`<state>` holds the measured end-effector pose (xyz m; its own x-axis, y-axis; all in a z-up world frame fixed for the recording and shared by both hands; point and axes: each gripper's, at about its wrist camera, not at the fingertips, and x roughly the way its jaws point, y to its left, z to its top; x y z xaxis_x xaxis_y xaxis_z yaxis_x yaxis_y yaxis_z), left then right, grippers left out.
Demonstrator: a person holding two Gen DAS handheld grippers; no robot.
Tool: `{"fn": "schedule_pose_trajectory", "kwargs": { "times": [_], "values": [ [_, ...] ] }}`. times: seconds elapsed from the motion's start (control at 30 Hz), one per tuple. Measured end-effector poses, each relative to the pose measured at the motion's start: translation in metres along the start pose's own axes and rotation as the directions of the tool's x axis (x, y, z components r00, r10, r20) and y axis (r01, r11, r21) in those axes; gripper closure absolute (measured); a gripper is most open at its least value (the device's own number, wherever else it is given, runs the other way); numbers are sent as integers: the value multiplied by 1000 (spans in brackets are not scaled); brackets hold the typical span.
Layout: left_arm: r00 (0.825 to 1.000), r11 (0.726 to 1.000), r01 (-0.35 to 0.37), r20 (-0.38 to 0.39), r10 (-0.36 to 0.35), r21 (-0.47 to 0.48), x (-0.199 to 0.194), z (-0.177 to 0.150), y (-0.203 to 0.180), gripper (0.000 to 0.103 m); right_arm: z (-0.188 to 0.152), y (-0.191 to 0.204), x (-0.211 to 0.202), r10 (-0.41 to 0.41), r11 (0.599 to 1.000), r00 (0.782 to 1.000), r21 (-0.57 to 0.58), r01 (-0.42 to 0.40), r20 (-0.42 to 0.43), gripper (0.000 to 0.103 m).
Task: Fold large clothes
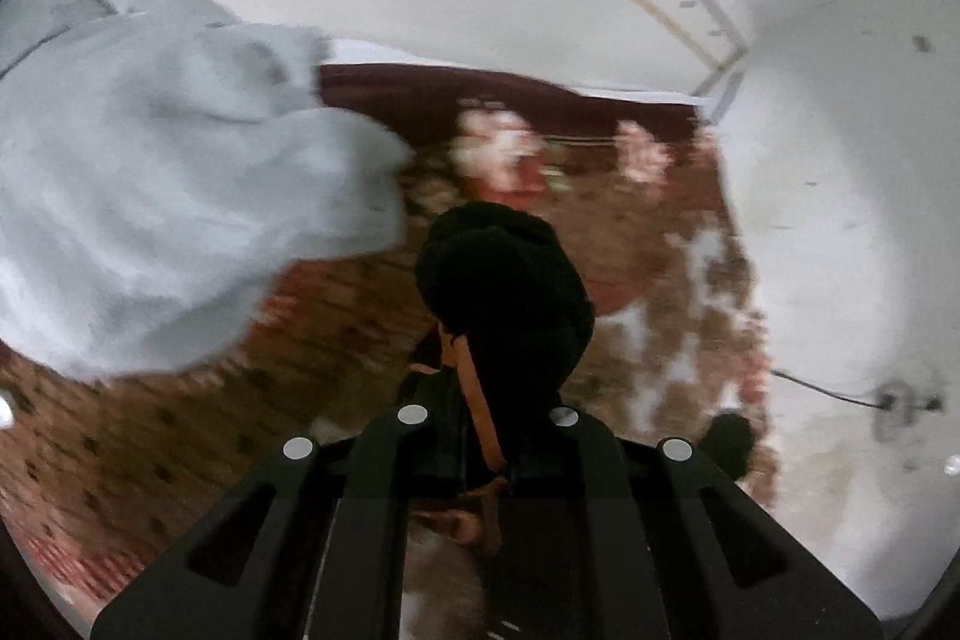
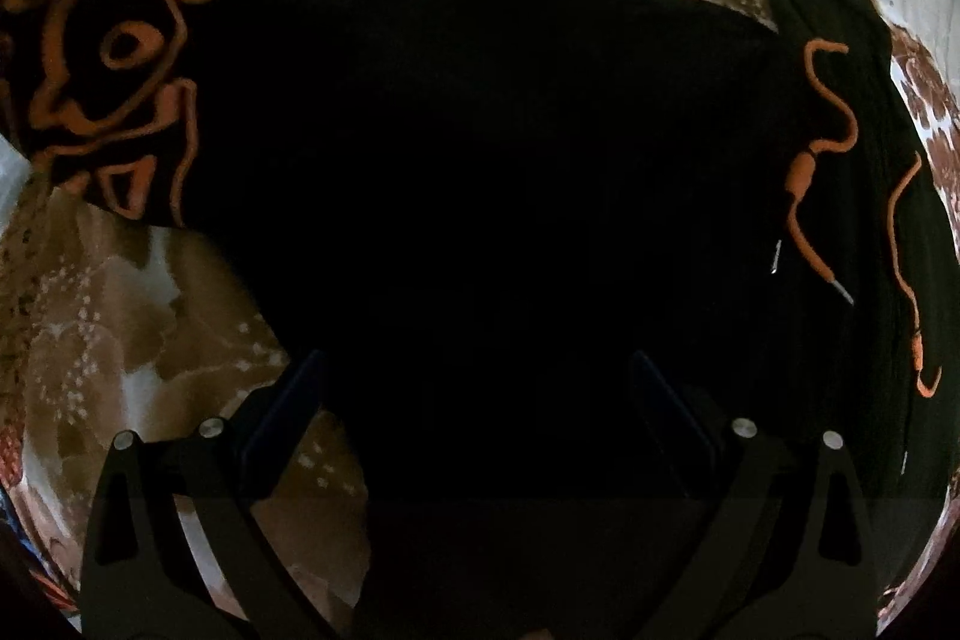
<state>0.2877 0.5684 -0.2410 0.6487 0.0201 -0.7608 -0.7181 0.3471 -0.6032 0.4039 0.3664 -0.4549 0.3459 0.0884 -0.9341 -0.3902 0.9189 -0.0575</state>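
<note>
The floral bedspread (image 2: 150, 310), brown and red leaf print on white, runs under everything in both views, and on it lies the black hoodie (image 2: 480, 160), spread wide and filling the middle of the right wrist frame. Its long axis appears to run from the left edge of the frame to the right: an orange line-drawn print (image 2: 120, 82) sits on the part at the upper left, while the orange drawstrings (image 2: 822, 148) snake down the right side, so the hood end probably lies to the right. The right gripper (image 2: 480, 394) hangs directly over the dark cloth near the bottom centre with its fingers spread wide apart and nothing between them. In the left wrist view, which is blurred, the left gripper (image 1: 486, 436) is clenched on a bunched lump of the same black hoodie (image 1: 504, 292), with an orange cord trailing through the closed fingers. A pale grey garment (image 1: 168, 196) is heaped on the bed at the left of that frame, apart from the black cloth. My judgement is that the free right gripper, poised above the body, is placed to take the next edge for a fold.
</note>
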Motion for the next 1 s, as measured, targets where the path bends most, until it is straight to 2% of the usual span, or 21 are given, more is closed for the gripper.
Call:
{"fn": "schedule_pose_trajectory", "kwargs": {
  "times": [0.07,0.17,0.3,0.43,0.53,0.67,0.73,0.77,0.87,0.97,1.0],
  "values": [
    [997,997,75,19,-76,22,-20,-20,-35,96,0,1,4,-1,1000,1000,21,1,-3,5],
    [981,980,196,4,-196,20,-34,-67,-89,96,-4,4,0,-6,999,1000,31,5,22,5],
    [935,935,352,-58,-349,51,-30,-158,-175,96,-12,2,-10,1,1000,998,21,-2,66,5],
    [908,899,414,-138,-396,141,-2,-249,-244,96,-25,-11,-13,25,999,997,35,-28,79,5],
    [894,890,431,-204,-399,148,36,-319,-283,96,-32,-22,-10,61,997,994,42,-65,88,5],
    [889,894,419,-269,-370,156,88,-406,-309,96,-40,-29,-11,134,991,985,11,-136,112,5],
    [870,901,418,-336,-360,117,122,-460,-313,96,-43,-32,-9,182,983,978,-37,-180,102,5],
    [867,905,406,-368,-337,129,136,-480,-315,96,-44,-32,-9,197,980,975,-53,-192,103,5],
    [875,890,374,-416,-247,259,171,-540,-332,96,-53,-43,-13,287,956,949,-103,-275,129,5],
    [898,869,307,-421,-129,388,198,-584,-342,96,-61,-50,-15,342,935,927,-152,-320,155,5],
    [913,848,259,-404,-58,462,207,-601,-345,96,-65,-52,-15,358,927,918,-184,-327,170,5]
  ]
}}
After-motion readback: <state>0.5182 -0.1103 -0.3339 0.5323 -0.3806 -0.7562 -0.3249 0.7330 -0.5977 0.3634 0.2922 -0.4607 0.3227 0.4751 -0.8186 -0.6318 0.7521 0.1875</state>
